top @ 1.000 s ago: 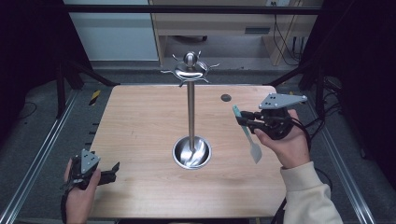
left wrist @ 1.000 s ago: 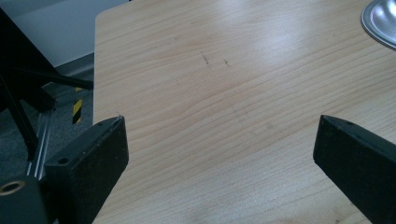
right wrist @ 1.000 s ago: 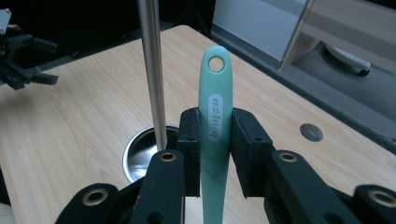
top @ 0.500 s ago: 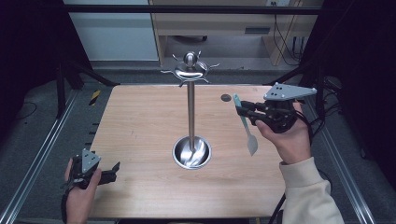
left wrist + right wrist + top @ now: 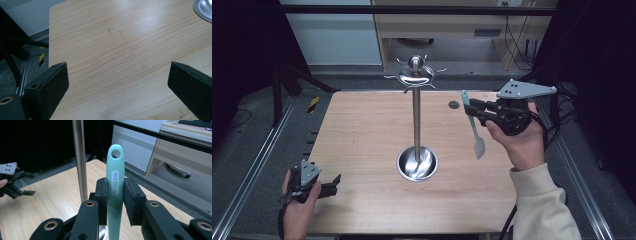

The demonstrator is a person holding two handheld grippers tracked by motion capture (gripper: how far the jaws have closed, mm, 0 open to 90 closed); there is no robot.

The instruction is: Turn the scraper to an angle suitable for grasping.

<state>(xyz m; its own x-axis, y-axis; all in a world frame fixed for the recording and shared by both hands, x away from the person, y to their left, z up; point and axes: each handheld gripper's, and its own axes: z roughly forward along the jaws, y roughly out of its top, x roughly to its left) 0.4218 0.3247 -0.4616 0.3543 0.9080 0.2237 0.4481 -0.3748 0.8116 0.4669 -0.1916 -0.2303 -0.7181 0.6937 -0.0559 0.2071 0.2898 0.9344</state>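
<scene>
At the near left corner of the wooden table [image 5: 362, 150] the left gripper [image 5: 333, 186] lay low over the boards in the person's left hand [image 5: 297, 210], its jaws spread wide with nothing but bare wood between them, as the left gripper view made plain. A little farther in, near the middle of the table, sat the round steel base [image 5: 417, 164] of the utensil stand, from which a slim upright pole [image 5: 416, 117] rose to a crown of small hooks [image 5: 414, 75] at the top. To the right of the pole, well above the tabletop, the right gripper [image 5: 473, 106] was held in the person's right hand [image 5: 519, 142], cream sleeve [image 5: 542, 205] behind it. Its jaws were clamped on the mint-green handle of a spatula [image 5: 473, 127], gripping just below the hanging hole; the pale blade hung down toward the table, clear of it. In the right gripper view the spatula [image 5: 115, 185] stood upright between the pads, the pole [image 5: 80, 157] just beside it. Beyond, near the far edge, a small dark disc [image 5: 454, 105] lay on the wood
</scene>
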